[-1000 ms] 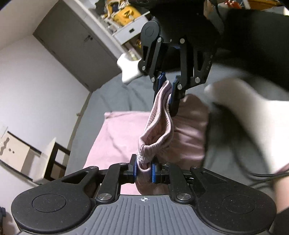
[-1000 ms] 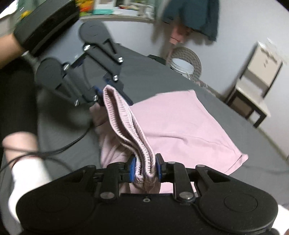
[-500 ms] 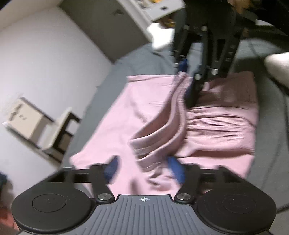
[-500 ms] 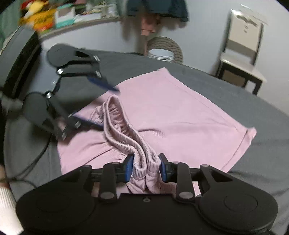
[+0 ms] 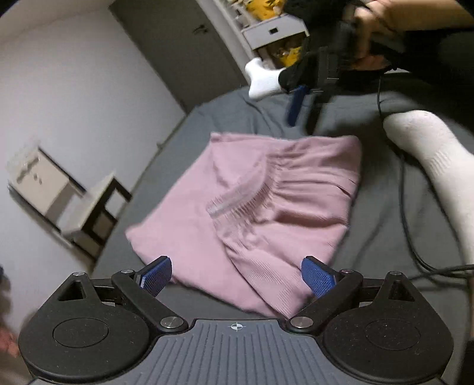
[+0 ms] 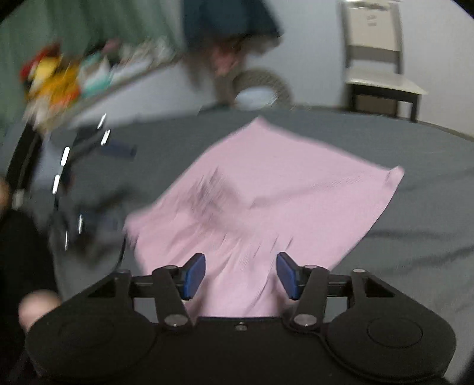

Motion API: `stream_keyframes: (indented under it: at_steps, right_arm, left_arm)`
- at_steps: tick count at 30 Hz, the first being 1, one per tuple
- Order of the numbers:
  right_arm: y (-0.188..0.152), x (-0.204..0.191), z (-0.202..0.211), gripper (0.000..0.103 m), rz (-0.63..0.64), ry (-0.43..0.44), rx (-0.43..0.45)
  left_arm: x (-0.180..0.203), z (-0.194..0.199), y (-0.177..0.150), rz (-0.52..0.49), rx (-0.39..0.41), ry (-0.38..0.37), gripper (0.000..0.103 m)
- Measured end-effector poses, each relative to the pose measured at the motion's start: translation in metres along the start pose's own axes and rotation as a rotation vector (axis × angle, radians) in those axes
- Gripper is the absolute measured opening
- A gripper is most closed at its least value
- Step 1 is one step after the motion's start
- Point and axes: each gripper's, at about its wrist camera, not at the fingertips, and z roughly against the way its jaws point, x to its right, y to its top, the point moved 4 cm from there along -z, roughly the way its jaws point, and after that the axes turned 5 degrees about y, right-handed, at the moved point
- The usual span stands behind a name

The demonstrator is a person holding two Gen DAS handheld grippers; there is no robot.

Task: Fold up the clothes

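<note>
A pink ribbed garment (image 5: 260,207) lies folded over on the grey bed sheet (image 5: 382,189), its gathered waistband (image 5: 237,195) resting across the middle. My left gripper (image 5: 237,277) is open just above the garment's near edge, holding nothing. My right gripper (image 6: 240,275) is also open over the same pink garment (image 6: 266,189), nothing between its blue pads (image 6: 195,274). In the left wrist view the right gripper (image 5: 302,103) hovers beyond the garment's far edge, held by a hand (image 5: 385,20). The right wrist view is blurred by motion.
A person's white-socked leg (image 5: 438,165) lies on the sheet right of the garment, with a black cable (image 5: 406,213) beside it. A chair (image 6: 382,68) stands past the bed. A cluttered shelf (image 6: 74,77), a round basket (image 6: 260,88) and a grey cabinet (image 5: 177,53) line the walls.
Both grippers held the pink waistband lifted between them; the left let go first, then the right. The waistband dropped flat onto the garment and both grippers drew back.
</note>
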Motion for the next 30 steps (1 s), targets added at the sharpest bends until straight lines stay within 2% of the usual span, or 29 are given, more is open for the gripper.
stream_keyframes:
  at_steps: [3, 5, 6, 7, 10, 15, 17, 19, 20, 21, 23, 26, 28, 30]
  right_arm:
    - [-0.023, -0.011, -0.004, 0.036, -0.019, -0.01, -0.093]
    - [-0.034, -0.014, -0.004, 0.035, -0.03, -0.016, -0.132]
    - [-0.037, -0.015, -0.004, 0.035, -0.035, -0.017, -0.146]
    - [-0.037, -0.013, -0.004, 0.035, -0.051, -0.006, -0.153]
    - [-0.038, -0.01, -0.005, 0.035, -0.091, 0.022, -0.177]
    - [-0.041, -0.023, -0.006, 0.034, -0.041, 0.001, -0.172]
    - [-0.04, -0.027, -0.01, 0.03, -0.024, -0.011, -0.168]
    - [-0.039, -0.03, -0.013, 0.014, -0.007, -0.024, -0.163]
    - [-0.039, -0.03, -0.013, 0.012, 0.0, -0.032, -0.162]
    - [-0.038, -0.031, -0.013, 0.008, 0.007, -0.038, -0.16]
    - [-0.037, -0.03, -0.01, 0.007, 0.017, -0.052, -0.167]
    - [-0.037, -0.029, -0.004, 0.007, 0.047, -0.097, -0.187]
    - [-0.037, -0.032, -0.001, 0.006, 0.104, -0.153, -0.208]
    - [-0.038, -0.033, -0.001, 0.006, 0.126, -0.169, -0.224]
  left_arm:
    - [0.007, -0.003, -0.005, 0.02, -0.039, -0.012, 0.094]
    - [0.015, -0.006, -0.007, -0.003, -0.067, -0.022, 0.094]
    - [0.017, -0.008, -0.009, -0.012, -0.077, -0.02, 0.089]
    - [0.019, -0.011, -0.01, -0.02, -0.087, -0.017, 0.079]
    - [0.023, -0.019, -0.017, -0.018, -0.123, -0.023, 0.056]
    - [0.029, -0.025, -0.025, -0.005, -0.14, -0.056, 0.045]
    - [0.03, -0.027, -0.025, -0.005, -0.142, -0.063, 0.039]
    - [0.032, -0.029, -0.024, -0.008, -0.146, -0.066, 0.026]
    - [0.031, -0.028, -0.024, -0.017, -0.15, -0.06, 0.02]
    - [0.031, -0.026, -0.024, -0.026, -0.154, -0.054, 0.008]
    - [0.03, -0.023, -0.023, -0.044, -0.164, -0.04, 0.004]
    - [0.029, -0.017, -0.023, -0.071, -0.177, -0.02, 0.004]
    - [0.023, -0.009, -0.021, -0.102, -0.17, 0.027, 0.003]
    - [0.02, -0.007, -0.022, -0.111, -0.18, 0.038, 0.003]
